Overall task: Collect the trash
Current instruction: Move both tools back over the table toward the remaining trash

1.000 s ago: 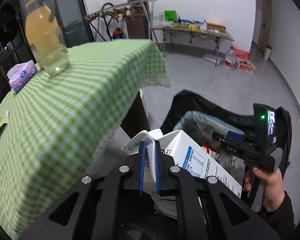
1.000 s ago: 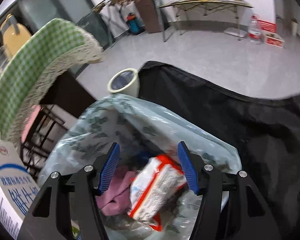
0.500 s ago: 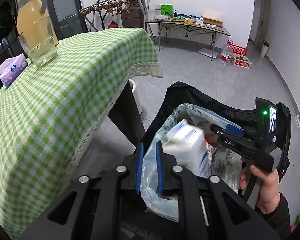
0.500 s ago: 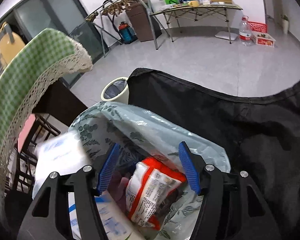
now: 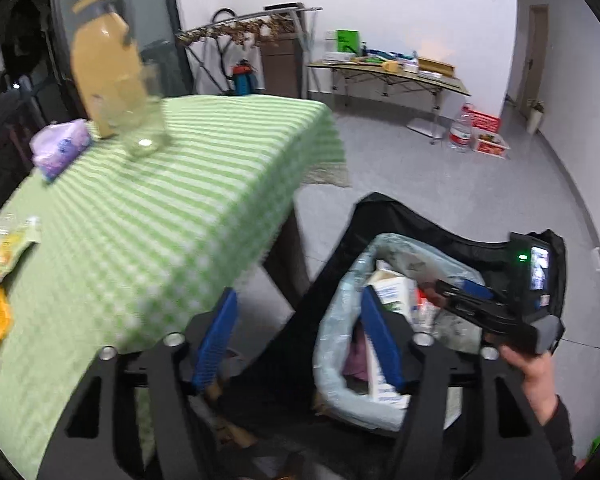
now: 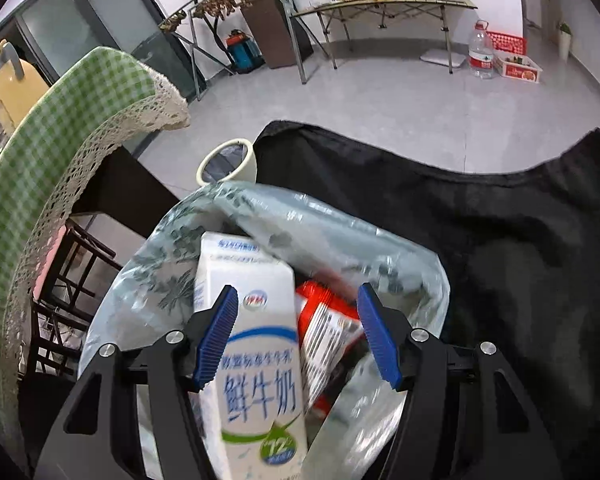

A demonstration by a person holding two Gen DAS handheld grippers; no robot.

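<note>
While milk carton lies inside trash bag, wrappers left on table; both grippers spread, nothing held.

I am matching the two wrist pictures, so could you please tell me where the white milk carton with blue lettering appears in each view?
Left wrist view: the white milk carton with blue lettering is right of centre, low, inside the translucent leaf-printed trash bag.
Right wrist view: the carton fills the lower centre, upright in the same bag.
Shared landmark: the green checked tablecloth, on the left in both.
</note>
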